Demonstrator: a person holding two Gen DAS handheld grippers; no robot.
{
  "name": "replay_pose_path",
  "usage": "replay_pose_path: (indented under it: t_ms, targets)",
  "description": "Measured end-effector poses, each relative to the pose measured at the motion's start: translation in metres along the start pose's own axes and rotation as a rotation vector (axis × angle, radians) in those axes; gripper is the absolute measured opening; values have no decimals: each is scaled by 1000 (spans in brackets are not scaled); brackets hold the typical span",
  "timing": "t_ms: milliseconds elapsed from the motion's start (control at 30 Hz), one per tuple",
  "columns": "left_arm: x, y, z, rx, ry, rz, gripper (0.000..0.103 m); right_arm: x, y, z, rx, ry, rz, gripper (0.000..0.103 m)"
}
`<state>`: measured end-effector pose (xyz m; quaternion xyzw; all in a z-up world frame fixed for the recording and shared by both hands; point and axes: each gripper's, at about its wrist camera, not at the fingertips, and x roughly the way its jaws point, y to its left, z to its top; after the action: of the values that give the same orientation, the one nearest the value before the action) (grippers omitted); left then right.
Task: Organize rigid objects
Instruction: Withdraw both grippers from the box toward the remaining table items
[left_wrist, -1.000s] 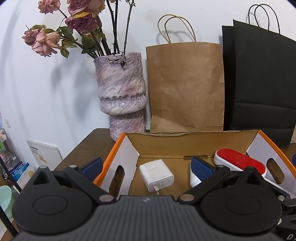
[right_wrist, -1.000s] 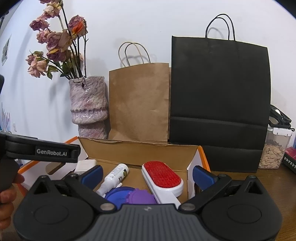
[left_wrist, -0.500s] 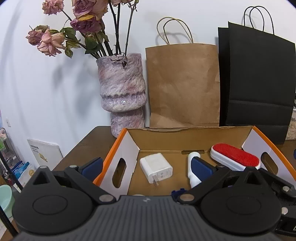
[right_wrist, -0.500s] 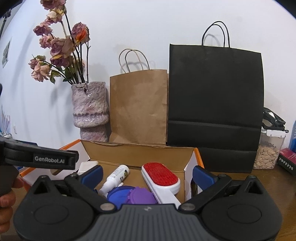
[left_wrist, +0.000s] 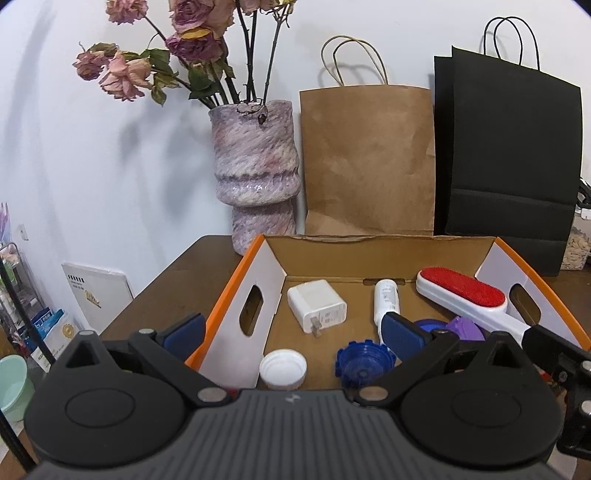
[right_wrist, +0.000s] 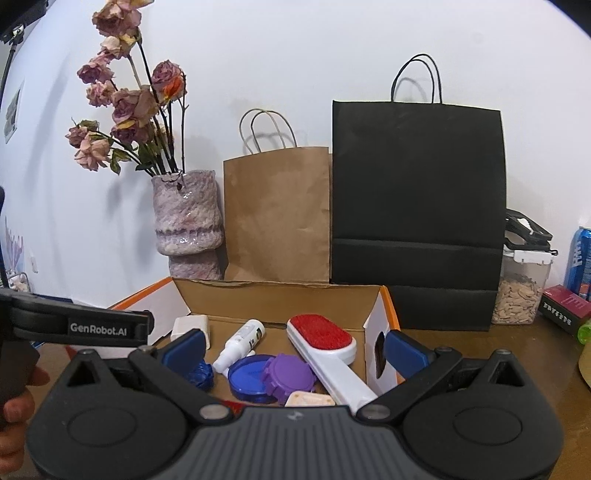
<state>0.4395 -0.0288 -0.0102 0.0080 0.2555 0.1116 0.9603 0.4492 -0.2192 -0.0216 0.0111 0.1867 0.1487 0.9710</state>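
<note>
An open cardboard box (left_wrist: 255, 288) with orange edges sits on the brown table. Inside lie a white charger (left_wrist: 317, 305), a white bottle (left_wrist: 385, 298), a red-faced lint brush (left_wrist: 461, 293), a white cap (left_wrist: 282, 368), a blue ridged cap (left_wrist: 364, 362), and blue (right_wrist: 248, 376) and purple (right_wrist: 286, 374) lids. My left gripper (left_wrist: 293, 332) hangs open above the box's left front part with nothing between its fingers. The right gripper (right_wrist: 293, 345) is open too, above the box's right front, over the lint brush (right_wrist: 319, 338) and bottle (right_wrist: 242, 341).
Behind the box stand a pink vase (left_wrist: 255, 173) of dried roses, a brown paper bag (left_wrist: 367, 158) and a black paper bag (left_wrist: 511, 158). At right are a seed container (right_wrist: 521, 291), a blue can (right_wrist: 581, 258) and a red box (right_wrist: 563, 306). A hand (right_wrist: 13, 413) shows at left.
Both grippers have risen and drawn back, so more of the box's inside shows, including the white and blue caps. Both stay open and empty.
</note>
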Motion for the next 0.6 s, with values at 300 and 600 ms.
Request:
replay_pose_path:
  t_ms: [300, 600]
  targets:
    - [-21, 4, -15, -7, 13, 11, 103, -29, 1, -7, 18, -11, -9, 103]
    - [-44, 13, -30, -14, 23, 15, 103, -61, 9, -16, 20, -29, 1, 103]
